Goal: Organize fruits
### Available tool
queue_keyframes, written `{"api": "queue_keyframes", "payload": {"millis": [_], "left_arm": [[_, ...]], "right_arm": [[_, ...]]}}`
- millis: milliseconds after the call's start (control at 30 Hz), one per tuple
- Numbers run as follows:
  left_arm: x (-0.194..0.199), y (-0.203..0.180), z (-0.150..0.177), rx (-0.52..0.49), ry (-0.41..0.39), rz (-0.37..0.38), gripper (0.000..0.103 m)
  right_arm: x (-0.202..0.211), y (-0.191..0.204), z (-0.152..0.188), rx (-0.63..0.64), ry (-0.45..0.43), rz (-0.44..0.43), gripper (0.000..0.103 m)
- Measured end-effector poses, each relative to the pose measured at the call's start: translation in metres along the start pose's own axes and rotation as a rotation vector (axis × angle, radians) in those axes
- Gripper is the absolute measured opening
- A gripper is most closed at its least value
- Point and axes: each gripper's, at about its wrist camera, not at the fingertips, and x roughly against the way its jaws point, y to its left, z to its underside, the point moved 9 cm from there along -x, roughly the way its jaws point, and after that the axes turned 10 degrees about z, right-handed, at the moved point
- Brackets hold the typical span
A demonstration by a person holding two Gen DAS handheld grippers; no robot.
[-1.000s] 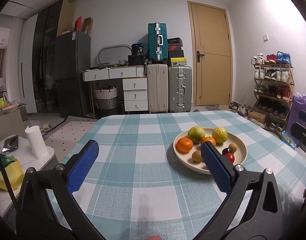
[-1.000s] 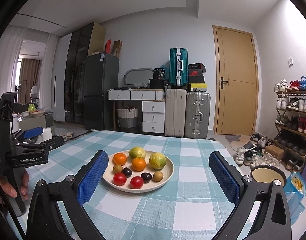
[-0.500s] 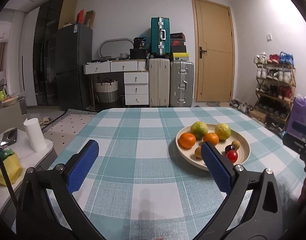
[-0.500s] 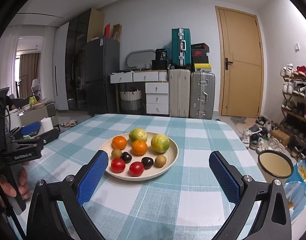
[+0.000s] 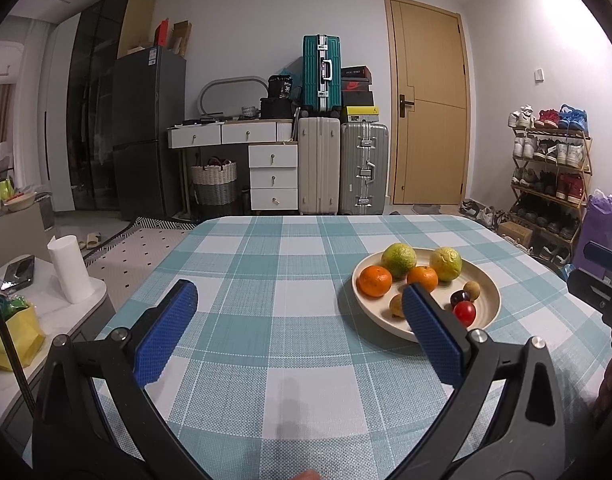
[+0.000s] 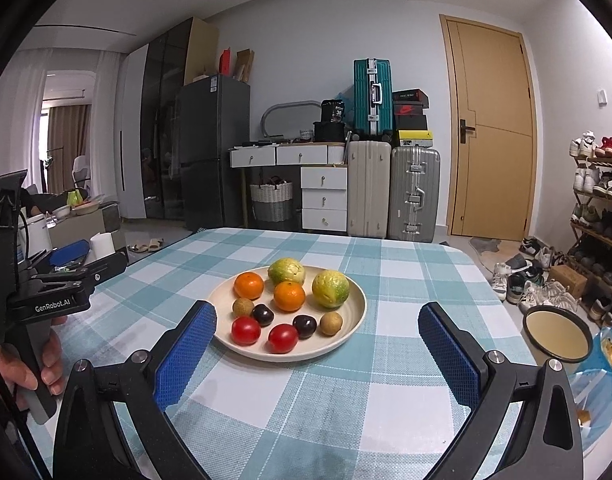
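Note:
A cream plate [image 6: 356, 300] [image 5: 488, 300] of fruit sits on the teal checked tablecloth [image 6: 406, 280]. On it lie two oranges [image 6: 249, 285], two yellow-green citrus fruits [image 6: 330, 289], two red tomatoes [image 6: 246, 330], two dark plums [image 6: 263, 314] and two small brown fruits [image 6: 331, 323]. My right gripper [image 6: 317, 330] is open, just short of the plate's near rim, nothing between its blue pads. My left gripper [image 5: 296, 310] is open over bare cloth left of the plate; its right pad [image 5: 430, 332] overlaps the plate's near edge in view.
A round tan lid or dish [image 6: 556, 334] and a blue snack bag [image 6: 604, 364] lie beyond the table's right edge. A low side table with a paper roll [image 5: 70, 276] stands left of the table. Suitcases [image 5: 342, 168] and a shoe rack [image 5: 554, 176] line the far walls.
Both grippers have tilted down and come a little closer to the table, so the plate sits lower in both views. Both stay open and the fruit has not moved.

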Motion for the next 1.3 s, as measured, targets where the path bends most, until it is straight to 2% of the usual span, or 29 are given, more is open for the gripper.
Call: {"api": "queue_keyframes", "payload": {"millis": [1300], "left_arm": [[-0.0023,-0.0006,0.0007,-0.001,0.000,0.000,0.102]], "right_arm": [[0.0004,0.0002,0.0004,0.000,-0.004,0.000,0.103]]}}
